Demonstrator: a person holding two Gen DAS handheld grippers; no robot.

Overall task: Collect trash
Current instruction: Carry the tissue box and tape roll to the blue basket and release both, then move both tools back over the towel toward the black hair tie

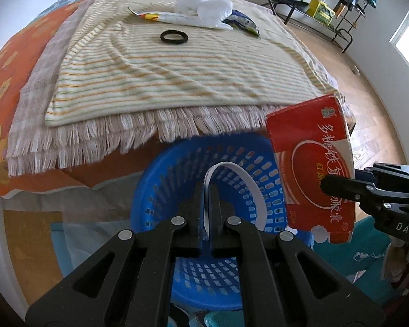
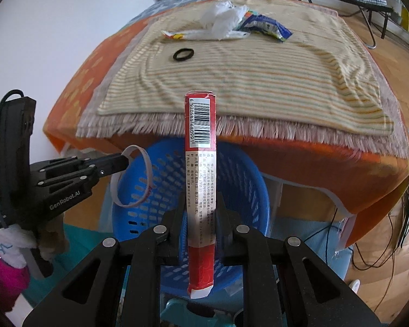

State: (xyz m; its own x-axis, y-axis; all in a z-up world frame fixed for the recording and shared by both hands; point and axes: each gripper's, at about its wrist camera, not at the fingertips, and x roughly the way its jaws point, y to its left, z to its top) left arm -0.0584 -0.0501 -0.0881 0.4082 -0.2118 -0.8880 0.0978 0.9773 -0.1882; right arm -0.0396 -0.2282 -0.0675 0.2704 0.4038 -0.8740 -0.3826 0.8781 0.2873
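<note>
Here, at the lower centre of the left wrist view, we see the left gripper [image 1: 206, 190] with its fingers pressed together on a thin white paper band [image 1: 233, 174] that loops up and to the right over the blue mesh basket [image 1: 161, 190] below. Moving right in that view, the red medicine box [image 1: 310, 174] stands tilted at the middle right of the frame, above the basket's right rim, pinched by the right gripper [image 1: 330, 185] that enters from the right edge. Across the upper half lies the bed with a striped towel [image 1: 177, 73]; a black hair tie [image 1: 174, 37] rests on it at upper centre, and beyond it a crumpled white plastic bag [image 1: 204, 6] lies beside a blue snack wrapper [image 1: 245, 21].

In the right wrist view, the left gripper [image 2: 126, 160] shows at the middle left, holding the band [image 2: 133, 179] over the basket's [image 2: 245, 179] left rim. At the centre, the right gripper [image 2: 201, 209] clamps the box [image 2: 201, 163] edge-on, barcode side up, over the basket.
</note>
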